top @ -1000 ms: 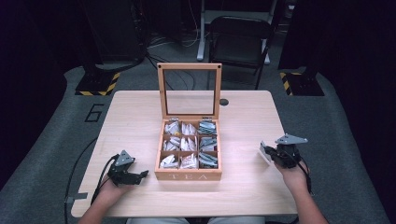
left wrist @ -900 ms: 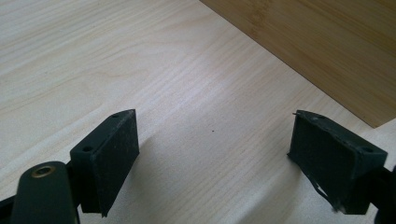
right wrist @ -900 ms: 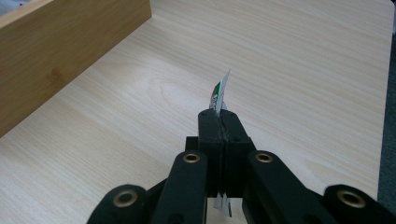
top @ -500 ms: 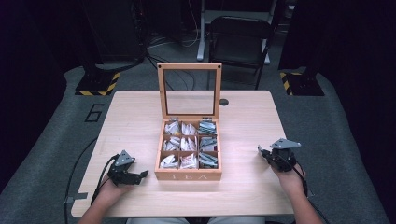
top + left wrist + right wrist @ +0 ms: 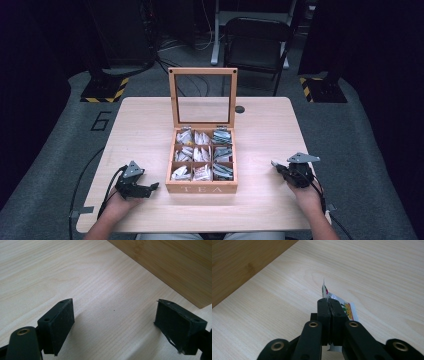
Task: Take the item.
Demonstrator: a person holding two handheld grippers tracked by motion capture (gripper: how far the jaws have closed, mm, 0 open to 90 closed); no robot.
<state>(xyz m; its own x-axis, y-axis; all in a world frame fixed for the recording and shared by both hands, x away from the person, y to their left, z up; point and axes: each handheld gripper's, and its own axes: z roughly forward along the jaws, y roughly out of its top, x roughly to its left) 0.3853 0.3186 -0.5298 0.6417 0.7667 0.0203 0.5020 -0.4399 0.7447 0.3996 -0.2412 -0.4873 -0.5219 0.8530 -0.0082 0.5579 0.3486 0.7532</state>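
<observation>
Tea box (image 5: 202,165) sits at centre of the table (image 5: 265,130), lid (image 5: 202,97) standing upright along its far edge, sachets in its compartments. Left gripper (image 5: 150,188) rests on the table at lower left of the frame, just beside the box front corner. Right gripper (image 5: 276,165) lies at lower right, apart from the box, tea bag (image 5: 339,305) between its jaws over the table.

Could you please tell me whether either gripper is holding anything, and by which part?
The right gripper is shut on a tea bag packet, pinching it along one edge. The left gripper is open and holds nothing.
</observation>
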